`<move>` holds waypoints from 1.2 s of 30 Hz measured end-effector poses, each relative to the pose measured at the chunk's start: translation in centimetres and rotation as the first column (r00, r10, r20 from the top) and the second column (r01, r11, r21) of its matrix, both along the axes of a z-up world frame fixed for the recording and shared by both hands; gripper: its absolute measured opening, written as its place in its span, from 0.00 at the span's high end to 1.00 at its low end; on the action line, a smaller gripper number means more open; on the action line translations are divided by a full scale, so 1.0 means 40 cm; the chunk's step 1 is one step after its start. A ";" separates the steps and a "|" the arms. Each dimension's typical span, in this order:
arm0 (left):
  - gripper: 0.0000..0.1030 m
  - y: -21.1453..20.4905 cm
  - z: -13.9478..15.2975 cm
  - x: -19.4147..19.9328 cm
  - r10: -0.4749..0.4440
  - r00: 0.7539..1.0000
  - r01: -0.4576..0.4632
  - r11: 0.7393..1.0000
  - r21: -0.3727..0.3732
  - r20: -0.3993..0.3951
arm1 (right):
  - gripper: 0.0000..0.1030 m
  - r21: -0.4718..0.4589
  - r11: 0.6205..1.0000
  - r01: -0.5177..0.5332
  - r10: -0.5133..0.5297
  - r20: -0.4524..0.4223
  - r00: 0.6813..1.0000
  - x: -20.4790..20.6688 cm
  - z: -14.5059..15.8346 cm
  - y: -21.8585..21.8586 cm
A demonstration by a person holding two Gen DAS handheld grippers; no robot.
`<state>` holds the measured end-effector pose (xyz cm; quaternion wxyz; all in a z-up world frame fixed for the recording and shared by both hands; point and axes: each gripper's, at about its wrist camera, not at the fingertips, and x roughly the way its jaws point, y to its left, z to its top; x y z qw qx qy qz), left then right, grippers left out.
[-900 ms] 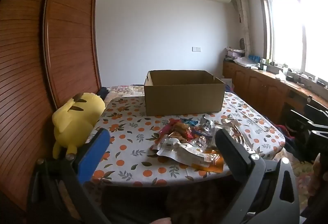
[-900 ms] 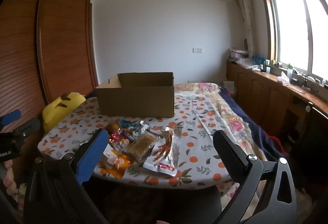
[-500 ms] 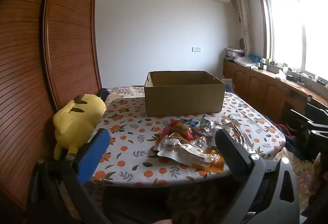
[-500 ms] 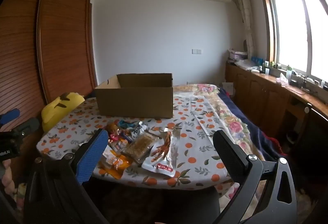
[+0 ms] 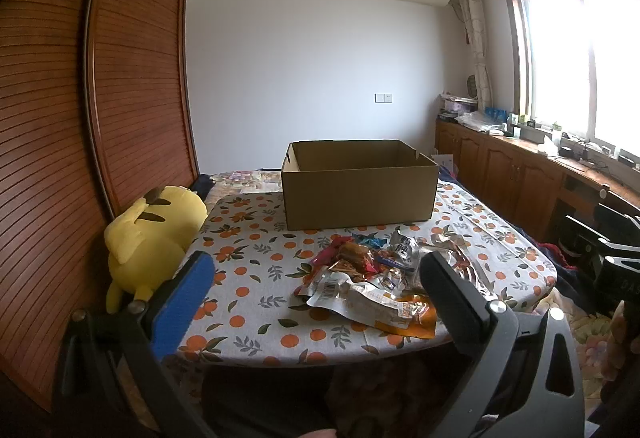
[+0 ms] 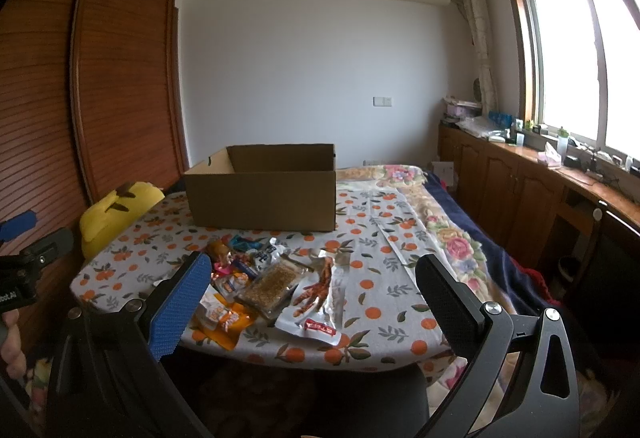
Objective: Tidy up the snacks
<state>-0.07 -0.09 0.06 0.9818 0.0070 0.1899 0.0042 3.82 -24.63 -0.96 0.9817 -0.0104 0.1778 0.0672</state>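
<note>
Nothing had shifted: both tongs, left [image 5: 312, 278] and right [image 6: 310, 274], still hung spread wide and empty before the counter's [image 5: 256, 278] near edge, snack pile [image 5: 372, 278] untouched, box [image 5: 358, 189] waiting.

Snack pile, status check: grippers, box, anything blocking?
Left gripper and right gripper both open, empty, short of the table. Snack pile loose before cardboard box. Box open, path clear.
</note>
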 end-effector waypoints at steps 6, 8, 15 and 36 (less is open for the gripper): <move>0.00 -0.001 0.000 0.000 -0.001 1.000 0.001 1.000 0.003 0.001 | 0.00 0.001 1.000 0.003 -0.003 0.003 1.000 -0.007 0.014 -0.002; 0.00 0.000 0.000 -0.001 -0.001 1.000 0.001 1.000 0.003 0.002 | 0.00 0.003 1.000 0.003 -0.003 0.003 1.000 -0.007 0.014 -0.002; 0.00 -0.001 0.000 0.000 -0.001 1.000 0.001 1.000 0.002 0.002 | 0.00 0.002 1.000 0.003 -0.003 0.000 1.000 -0.005 0.005 -0.001; 0.00 0.005 0.030 -0.003 -0.005 1.000 0.005 1.000 -0.007 0.007 | 0.00 0.005 1.000 0.004 -0.004 0.002 1.000 -0.006 0.003 -0.003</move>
